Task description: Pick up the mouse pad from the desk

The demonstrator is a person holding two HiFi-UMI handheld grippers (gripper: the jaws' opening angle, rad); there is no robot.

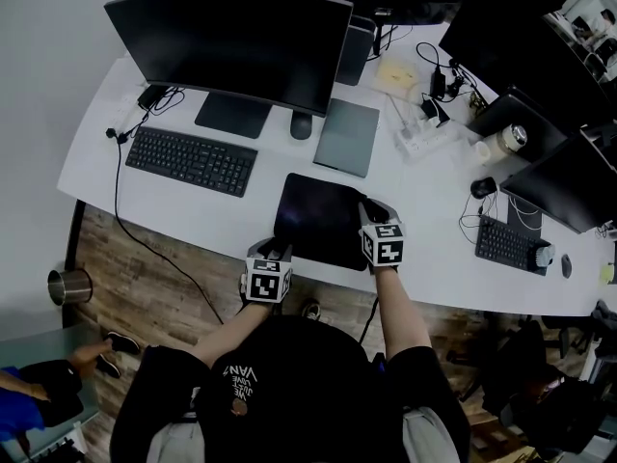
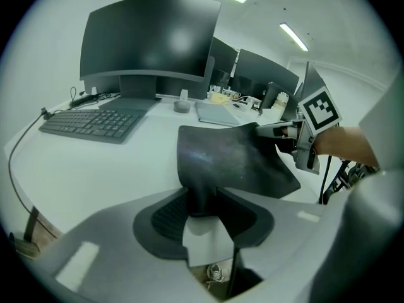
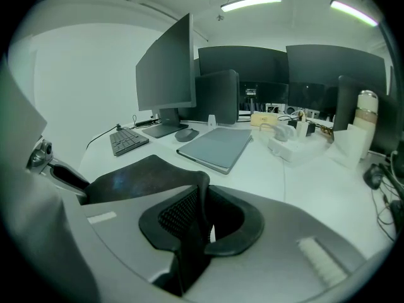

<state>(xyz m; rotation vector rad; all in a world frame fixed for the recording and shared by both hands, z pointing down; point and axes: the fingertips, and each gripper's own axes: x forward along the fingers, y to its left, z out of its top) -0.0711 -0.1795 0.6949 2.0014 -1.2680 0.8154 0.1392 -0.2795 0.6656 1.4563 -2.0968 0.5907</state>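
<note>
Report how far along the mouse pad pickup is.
Done: the left gripper and the right gripper each pinch an edge of the mouse pad. In hand: the gripped parts curl up off the desk. Left: lifting the whole pad clear; its far side still seems to rest there.

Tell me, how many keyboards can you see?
2. One keyboard lies left of the mouse pad, in front of the curved monitor; the other keyboard sits at the far right. More may be hidden.
</note>
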